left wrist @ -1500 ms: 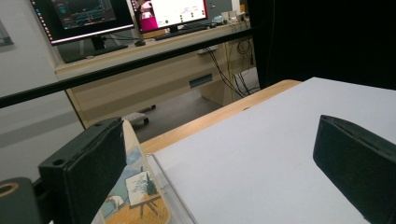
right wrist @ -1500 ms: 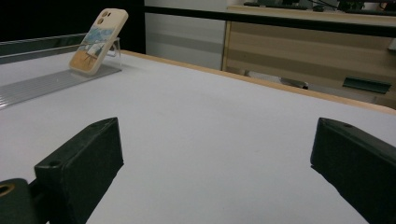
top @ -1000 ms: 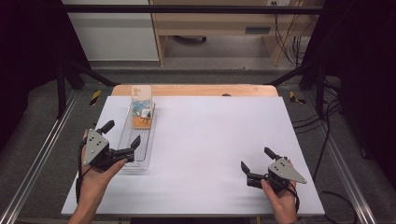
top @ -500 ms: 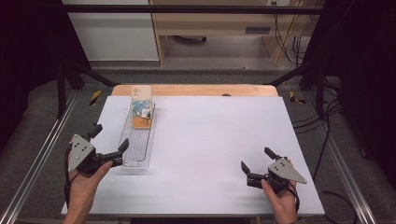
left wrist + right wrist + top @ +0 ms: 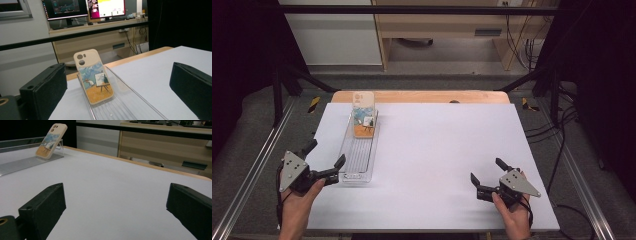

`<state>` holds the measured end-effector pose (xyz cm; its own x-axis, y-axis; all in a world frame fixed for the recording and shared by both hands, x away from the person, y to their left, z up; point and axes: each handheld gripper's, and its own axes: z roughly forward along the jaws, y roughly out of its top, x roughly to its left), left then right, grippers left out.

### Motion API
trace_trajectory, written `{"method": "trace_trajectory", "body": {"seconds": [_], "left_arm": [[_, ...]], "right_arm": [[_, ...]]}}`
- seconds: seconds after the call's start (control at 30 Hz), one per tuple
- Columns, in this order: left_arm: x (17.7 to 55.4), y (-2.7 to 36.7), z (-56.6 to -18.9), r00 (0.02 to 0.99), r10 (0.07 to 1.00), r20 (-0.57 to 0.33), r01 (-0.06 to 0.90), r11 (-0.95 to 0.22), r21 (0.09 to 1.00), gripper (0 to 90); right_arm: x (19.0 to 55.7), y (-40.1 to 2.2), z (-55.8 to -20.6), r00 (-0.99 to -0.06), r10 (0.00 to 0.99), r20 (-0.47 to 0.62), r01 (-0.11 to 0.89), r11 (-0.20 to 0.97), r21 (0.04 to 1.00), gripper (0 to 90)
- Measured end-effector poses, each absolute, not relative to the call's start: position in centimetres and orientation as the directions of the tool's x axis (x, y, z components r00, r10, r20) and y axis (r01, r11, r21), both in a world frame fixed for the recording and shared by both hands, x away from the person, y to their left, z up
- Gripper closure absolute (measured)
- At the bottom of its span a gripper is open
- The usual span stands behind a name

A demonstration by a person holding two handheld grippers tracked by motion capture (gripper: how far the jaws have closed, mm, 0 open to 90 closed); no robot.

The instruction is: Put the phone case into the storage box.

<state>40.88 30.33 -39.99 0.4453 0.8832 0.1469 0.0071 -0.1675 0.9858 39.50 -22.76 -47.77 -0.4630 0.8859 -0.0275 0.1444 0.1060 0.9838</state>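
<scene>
A cream phone case (image 5: 362, 114) with a painted field scene leans tilted against the far end of a clear plastic tray (image 5: 357, 160) on the left of the white table; the case (image 5: 93, 76) and tray (image 5: 130, 105) show close up in the left gripper view, the case (image 5: 51, 141) far off in the right gripper view. My left gripper (image 5: 325, 154) stands open at the tray's near end, nothing between its jaws. Low on the right, my right gripper (image 5: 488, 171) is open over bare table, also empty.
The white table top (image 5: 447, 150) has a wooden edge (image 5: 427, 96) at the back. Metal frame rails (image 5: 254, 170) run along both sides, with cables on the floor at the right. A desk with monitors (image 5: 82, 8) stands beyond the table.
My left gripper has drawn back from over the tray toward the near left corner of the table. The right gripper has stayed put.
</scene>
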Motion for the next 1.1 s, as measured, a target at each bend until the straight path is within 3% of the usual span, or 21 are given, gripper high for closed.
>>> {"method": "trace_trajectory", "body": {"seconds": [1.1], "left_arm": [[40.2, 30.0, -43.6, 0.497, 0.854, 0.152, 0.055, -0.205, 0.977, 1.0]], "right_arm": [[39.4, -22.9, -47.7, -0.46, 0.888, -0.028, 0.143, 0.105, 0.984, 2.4]]}}
